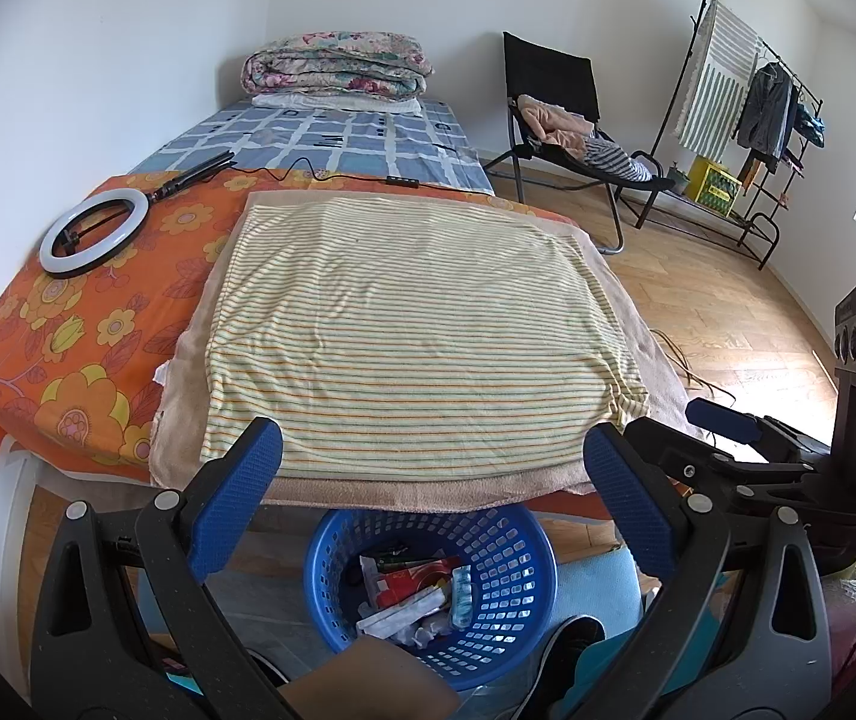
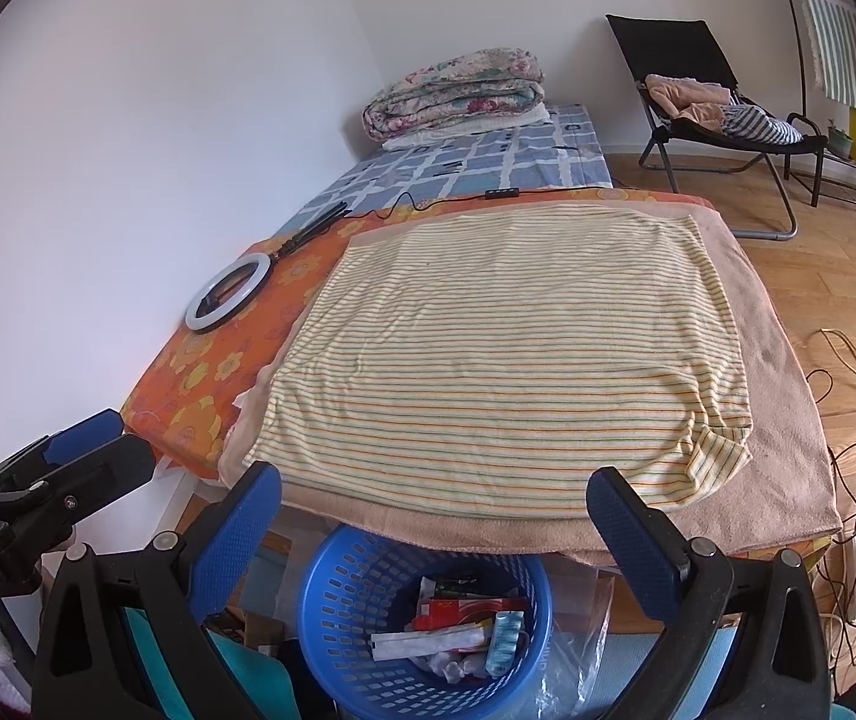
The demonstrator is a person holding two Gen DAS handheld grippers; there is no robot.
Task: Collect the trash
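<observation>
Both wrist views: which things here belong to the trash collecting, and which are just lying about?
Belongs to the job:
- blue basket on the floor
- trash already in it
- left gripper and right gripper, both open and empty

Just lying about:
- striped cloth
- ring light
- folded quilt
- black chair with clothes
- clothes rack

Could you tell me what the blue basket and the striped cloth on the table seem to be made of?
The blue basket looks like moulded plastic with a slight sheen: its wall is a regular grid of cut-out holes. The striped cloth looks like a soft matte knit or terry fabric, going by its fine wrinkles and its rumpled corner; the exact fibre cannot be told.
</observation>
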